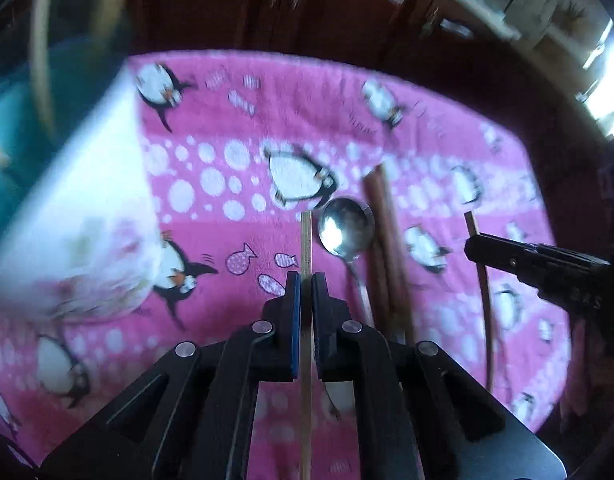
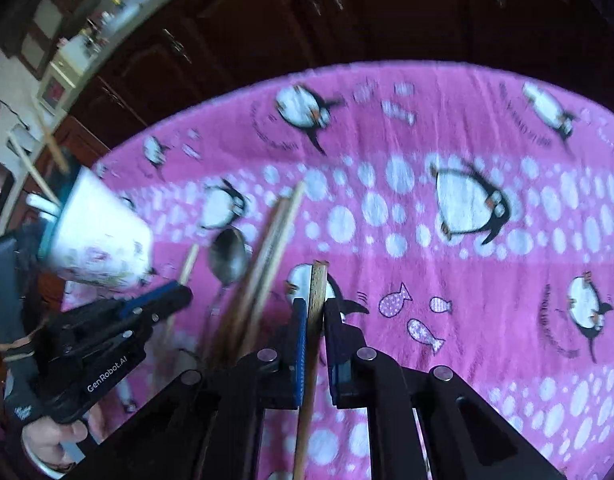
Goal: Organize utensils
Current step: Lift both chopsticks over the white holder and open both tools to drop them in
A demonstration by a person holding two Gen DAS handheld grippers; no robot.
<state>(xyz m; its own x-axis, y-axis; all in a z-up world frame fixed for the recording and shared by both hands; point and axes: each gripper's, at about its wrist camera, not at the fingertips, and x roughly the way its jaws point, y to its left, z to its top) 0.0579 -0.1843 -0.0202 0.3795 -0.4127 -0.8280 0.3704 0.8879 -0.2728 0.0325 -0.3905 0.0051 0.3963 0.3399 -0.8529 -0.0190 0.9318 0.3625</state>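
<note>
The right gripper point(image 2: 316, 308) pinches a wooden chopstick point(image 2: 317, 280) above the pink penguin towel point(image 2: 447, 280), the spoon point(image 2: 229, 258) lying to its left.

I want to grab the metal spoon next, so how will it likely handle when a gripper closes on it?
The spoon looks like polished metal, so probably stiff but slippery between flat pads. Its thin handle lies flat on the soft pink towel, so pinching it cleanly may be awkward. The rounded bowl could let it rock or swivel if gripped off-centre.
</note>
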